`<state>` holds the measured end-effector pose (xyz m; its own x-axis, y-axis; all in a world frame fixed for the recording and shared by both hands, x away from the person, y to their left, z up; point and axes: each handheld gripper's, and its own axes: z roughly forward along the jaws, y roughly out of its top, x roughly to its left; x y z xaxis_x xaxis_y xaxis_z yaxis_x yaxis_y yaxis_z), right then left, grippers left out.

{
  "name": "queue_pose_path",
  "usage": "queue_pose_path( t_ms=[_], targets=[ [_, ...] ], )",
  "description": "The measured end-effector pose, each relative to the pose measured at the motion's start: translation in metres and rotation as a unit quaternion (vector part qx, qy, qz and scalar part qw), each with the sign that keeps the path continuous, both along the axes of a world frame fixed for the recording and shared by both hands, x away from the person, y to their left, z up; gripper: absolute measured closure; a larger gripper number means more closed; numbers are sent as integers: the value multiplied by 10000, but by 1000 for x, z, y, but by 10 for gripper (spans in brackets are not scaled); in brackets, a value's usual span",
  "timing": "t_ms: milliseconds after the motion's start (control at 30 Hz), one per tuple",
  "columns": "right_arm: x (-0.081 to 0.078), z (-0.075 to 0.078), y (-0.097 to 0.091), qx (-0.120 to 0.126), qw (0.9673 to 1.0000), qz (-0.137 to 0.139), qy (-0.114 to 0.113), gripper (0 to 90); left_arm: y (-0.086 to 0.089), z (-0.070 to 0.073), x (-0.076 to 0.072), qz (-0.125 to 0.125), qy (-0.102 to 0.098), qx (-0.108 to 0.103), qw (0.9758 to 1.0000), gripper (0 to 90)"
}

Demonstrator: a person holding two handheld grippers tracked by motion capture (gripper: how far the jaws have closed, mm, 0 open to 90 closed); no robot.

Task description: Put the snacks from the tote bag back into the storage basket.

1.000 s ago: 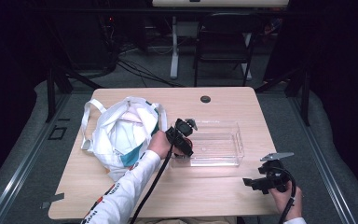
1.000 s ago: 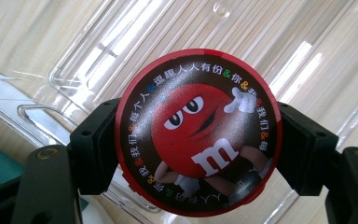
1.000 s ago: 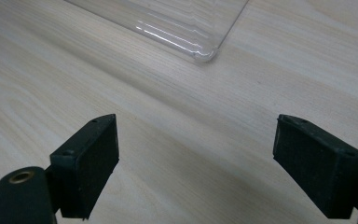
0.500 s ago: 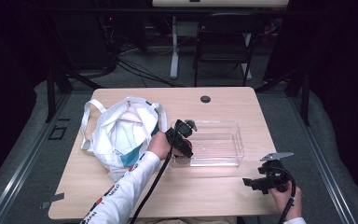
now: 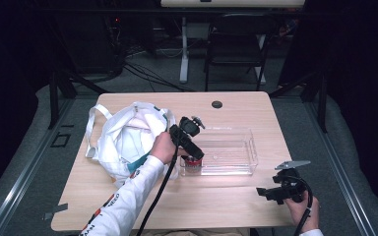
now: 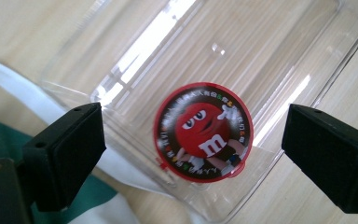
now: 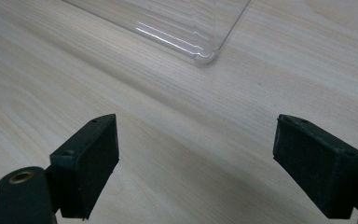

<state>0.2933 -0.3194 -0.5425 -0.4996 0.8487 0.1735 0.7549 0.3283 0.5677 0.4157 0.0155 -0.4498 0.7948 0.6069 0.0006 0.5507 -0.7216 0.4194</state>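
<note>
A round red candy tub (image 6: 202, 130) with a cartoon lid lies in the near left corner of a clear plastic tray (image 6: 270, 42). Above it hovers my left gripper (image 6: 191, 154), open, its jaws wide on either side and not touching the tub. In the high view the left gripper (image 5: 193, 156) hangs over the tray's (image 5: 243, 140) left end with the red tub (image 5: 193, 162) just beneath it. My right gripper (image 5: 265, 192) rests low near the table's front right, open and holding nothing. Its own view has the right gripper (image 7: 196, 163) over bare wood near a tray corner (image 7: 204, 58).
A white cloth bag (image 5: 123, 135) with teal inside lies open at the left of the table; its strap (image 6: 37, 100) runs beside the tray. A black grommet (image 5: 217, 104) sits at the table's back edge. A chair (image 5: 236, 51) and cables stand beyond the table.
</note>
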Motion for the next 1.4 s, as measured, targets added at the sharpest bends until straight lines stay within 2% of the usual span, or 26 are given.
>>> queue_pose_path(
  t_ms=[200,333,500,700,800,933,1033,1133,1200,1267,1300,1400],
  targets=[
    [0,0,-1,14,10000,-36,-21,140,26,21,-4,201,-299,-93,9993,13],
    [0,0,-1,23,10000,-46,-39,140,48,33,-9,425,-453,-283,9977,4],
    [-1,1,-1,26,10000,-50,-33,140,75,46,-17,579,-604,-353,9959,4],
    [-1,2,-3,29,10000,-77,-43,140,107,55,-32,780,-825,-333,9930,4],
    [-1,3,-2,19,10000,-72,-41,140,124,58,-40,882,-882,-297,9917,4],
    [-2,3,-3,18,10000,-75,-38,140,146,57,-51,1088,-1001,-296,9886,4],
    [-2,3,-3,24,9999,-109,-57,140,162,56,-58,1236,-1007,-261,9869,4],
    [-3,4,-2,12,9999,-123,-67,140,177,53,-66,1416,-1075,-270,9837,4],
    [-3,4,-3,-14,9999,-131,-87,140,188,51,-70,1499,-1053,-284,9827,4],
    [-3,4,-3,-22,9998,-140,-101,140,198,47,-75,1650,-1104,-282,9797,4],
    [-3,4,-3,-21,9999,-139,-99,140,204,46,-77,1685,-1044,-312,9797,4],
    [-3,4,-2,-3,9999,-106,-77,141,218,41,-84,1887,-1071,-313,9757,4]
  ],
)
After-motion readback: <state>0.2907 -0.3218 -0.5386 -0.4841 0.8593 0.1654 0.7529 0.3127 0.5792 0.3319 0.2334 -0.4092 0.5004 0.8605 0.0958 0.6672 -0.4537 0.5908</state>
